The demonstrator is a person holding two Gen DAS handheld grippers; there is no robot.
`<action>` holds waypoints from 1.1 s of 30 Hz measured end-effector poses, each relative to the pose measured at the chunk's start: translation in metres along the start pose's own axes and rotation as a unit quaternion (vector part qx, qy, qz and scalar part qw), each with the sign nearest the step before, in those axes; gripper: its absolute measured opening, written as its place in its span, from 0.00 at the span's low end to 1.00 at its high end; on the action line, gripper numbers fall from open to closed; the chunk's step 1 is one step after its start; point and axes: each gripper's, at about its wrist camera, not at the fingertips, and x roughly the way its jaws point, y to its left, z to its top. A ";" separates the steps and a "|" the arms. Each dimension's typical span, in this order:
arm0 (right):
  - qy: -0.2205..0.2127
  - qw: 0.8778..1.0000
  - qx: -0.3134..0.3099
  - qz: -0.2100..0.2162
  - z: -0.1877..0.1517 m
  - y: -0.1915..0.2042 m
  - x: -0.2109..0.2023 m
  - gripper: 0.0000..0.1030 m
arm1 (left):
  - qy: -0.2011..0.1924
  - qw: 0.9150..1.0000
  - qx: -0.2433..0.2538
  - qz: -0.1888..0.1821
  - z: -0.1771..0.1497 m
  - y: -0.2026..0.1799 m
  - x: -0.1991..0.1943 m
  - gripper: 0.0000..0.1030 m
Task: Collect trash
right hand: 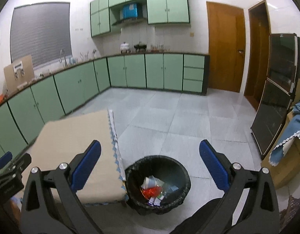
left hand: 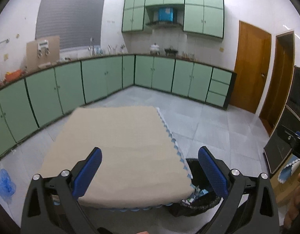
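A black-lined trash bin (right hand: 181,172) stands on the floor by the table's right corner, holding several wrappers and paper scraps (right hand: 154,189). In the left wrist view the bin (left hand: 194,165) is partly hidden behind the table. My right gripper (right hand: 150,167) is open and empty, above the bin. My left gripper (left hand: 150,169) is open and empty, above the near end of the table with a beige cloth (left hand: 118,146). The left gripper also shows at the left edge of the right wrist view (right hand: 5,161). No trash shows on the cloth.
The beige table cloth (right hand: 75,136) shows left of the bin. A blue plastic bag (left hand: 4,183) lies on the floor at left. Green cabinets (left hand: 103,80) line the far walls. A dark glass cabinet (right hand: 276,105) and a box with blue cloth (right hand: 292,132) stand right.
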 end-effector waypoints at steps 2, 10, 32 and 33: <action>-0.007 1.000 0.000 0.002 0.001 0.002 -0.008 0.95 | -0.013 1.000 -0.004 -0.002 0.003 -0.001 -0.014 0.94; -0.031 1.000 -0.007 -0.004 0.001 0.005 -0.028 0.95 | -0.057 0.998 0.007 0.016 0.005 -0.013 -0.054 0.94; -0.054 0.998 0.000 -0.022 -0.001 0.004 -0.036 0.95 | -0.076 0.995 0.007 0.068 0.012 -0.005 -0.077 0.94; -0.053 0.998 -0.001 -0.021 -0.001 0.004 -0.037 0.95 | -0.076 0.995 0.006 0.070 0.011 -0.005 -0.077 0.94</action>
